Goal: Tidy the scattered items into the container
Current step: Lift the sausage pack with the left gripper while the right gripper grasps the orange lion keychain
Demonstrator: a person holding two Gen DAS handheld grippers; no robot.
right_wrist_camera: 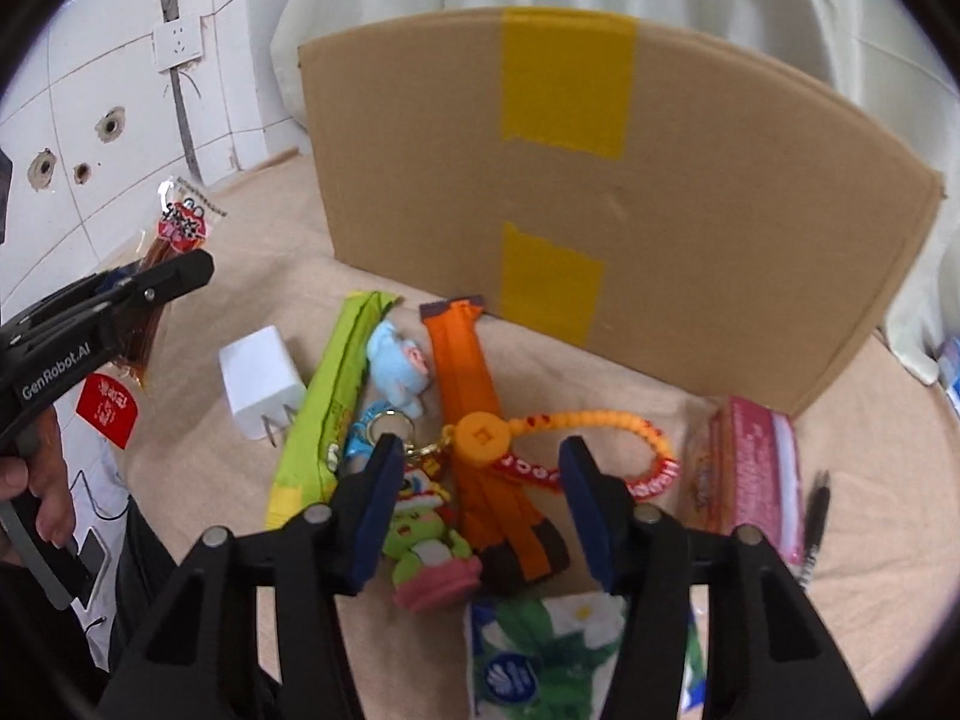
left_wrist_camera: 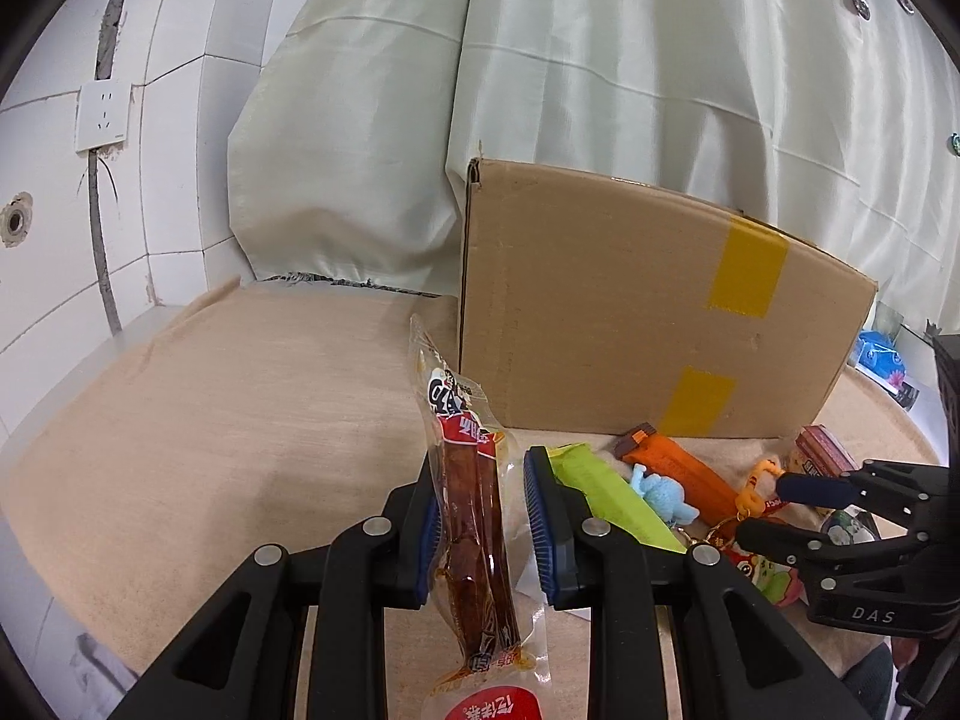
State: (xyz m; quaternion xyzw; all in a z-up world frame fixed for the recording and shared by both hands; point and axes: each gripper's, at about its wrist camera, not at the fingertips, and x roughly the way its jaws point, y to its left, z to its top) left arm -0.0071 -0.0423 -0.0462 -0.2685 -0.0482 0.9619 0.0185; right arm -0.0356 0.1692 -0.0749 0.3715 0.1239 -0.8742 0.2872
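My left gripper (left_wrist_camera: 480, 516) is shut on a clear packet of brown meat sticks (left_wrist_camera: 474, 498), held above the beige cloth; the packet (right_wrist_camera: 174, 228) also shows at the left of the right wrist view. The cardboard box (left_wrist_camera: 630, 312) (right_wrist_camera: 600, 180) stands behind, its taped side facing me. My right gripper (right_wrist_camera: 480, 462) hangs open over a pile: an orange bar (right_wrist_camera: 468, 372), an orange-disc keychain (right_wrist_camera: 480, 438) and a green figure (right_wrist_camera: 420, 540) lie between its fingers, untouched. A green packet (right_wrist_camera: 336, 396) and a blue plush (right_wrist_camera: 396, 366) lie to the left.
A white charger (right_wrist_camera: 258, 384) lies left of the pile. To the right are a pink packet (right_wrist_camera: 756, 468) and a black pen (right_wrist_camera: 816, 516). A flowered tissue pack (right_wrist_camera: 540, 648) lies nearest. Tiled wall and a pale curtain stand behind. A person's hand (right_wrist_camera: 36, 510) holds the left gripper.
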